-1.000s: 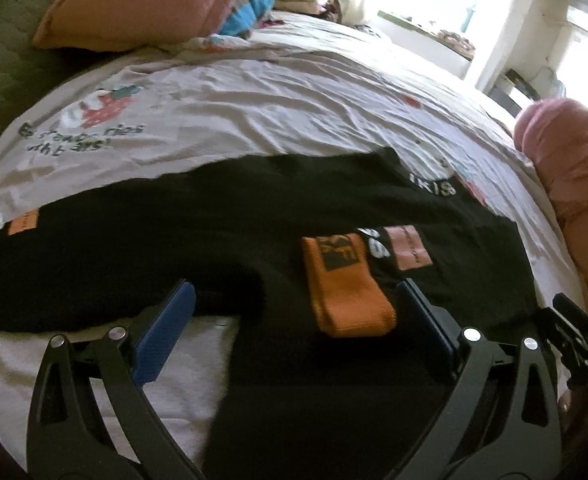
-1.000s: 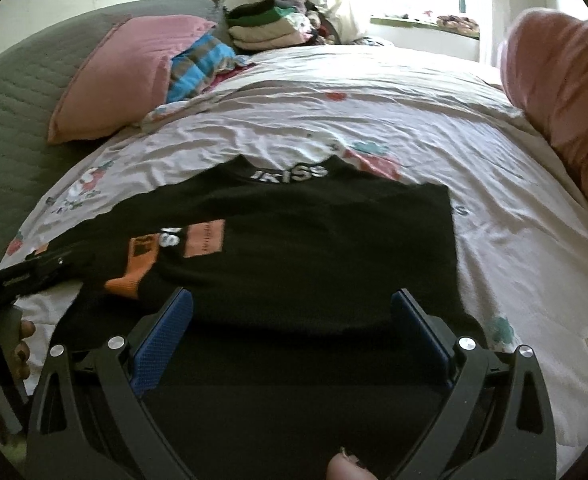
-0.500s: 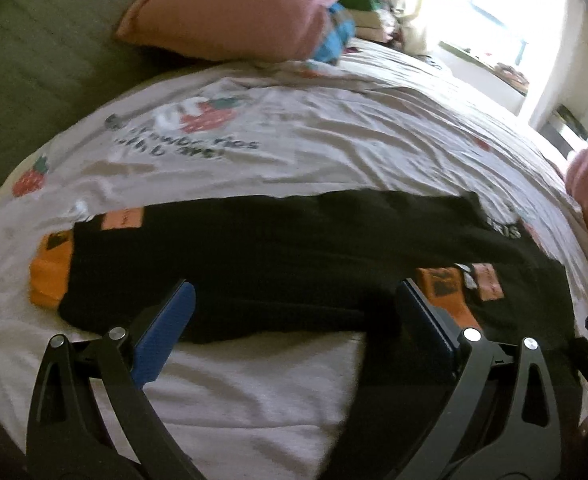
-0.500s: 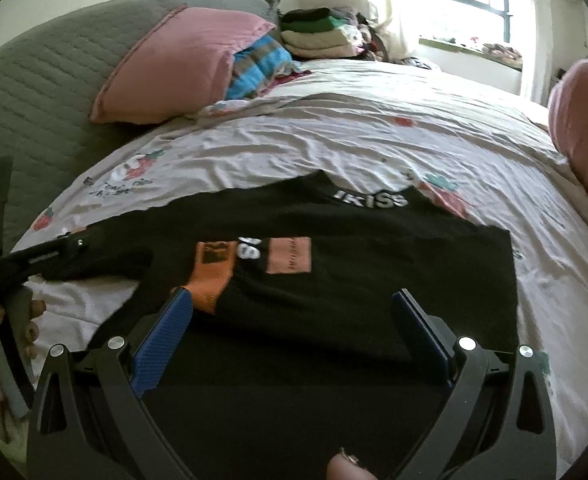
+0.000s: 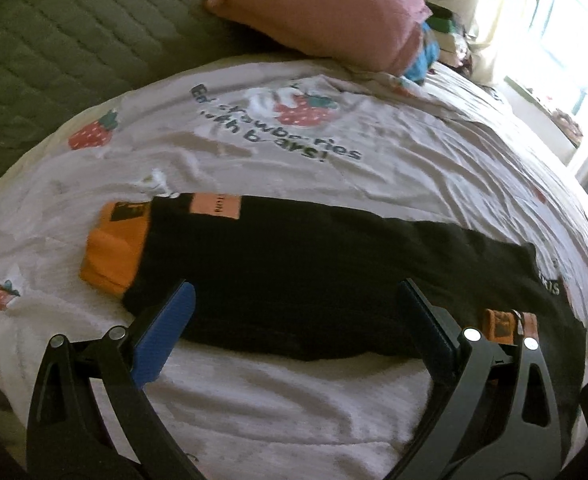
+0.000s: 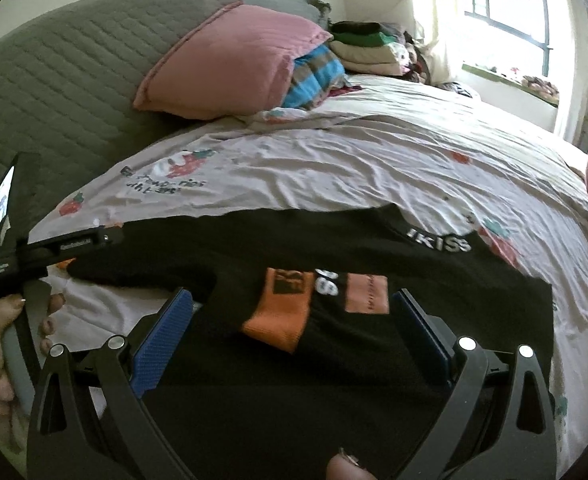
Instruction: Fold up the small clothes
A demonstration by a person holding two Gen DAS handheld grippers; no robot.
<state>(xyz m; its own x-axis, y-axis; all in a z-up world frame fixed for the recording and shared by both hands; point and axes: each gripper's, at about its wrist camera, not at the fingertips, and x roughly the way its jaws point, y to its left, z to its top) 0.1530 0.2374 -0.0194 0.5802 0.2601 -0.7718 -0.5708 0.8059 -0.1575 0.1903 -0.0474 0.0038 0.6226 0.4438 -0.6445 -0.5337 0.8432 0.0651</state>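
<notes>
Left wrist view: the left gripper point(image 5: 294, 320) hangs wide, holding nothing, over the outstretched sleeve point(image 5: 294, 264) of the black sweater point(image 5: 373, 280) near the bed's left edge; its orange cuff point(image 5: 114, 256) lies flat. Grabbing one layer only (likely here) would drag the sleeve crooked. A second ago this camera faced the folded cuff.

Right wrist view: the right gripper point(image 6: 294, 332) is wide too, empty, above the sweater's body with the folded sleeve point(image 6: 286, 312); it sits further back than before.

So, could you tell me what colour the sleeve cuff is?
Orange; the cuff shows best in the left wrist view.
</notes>
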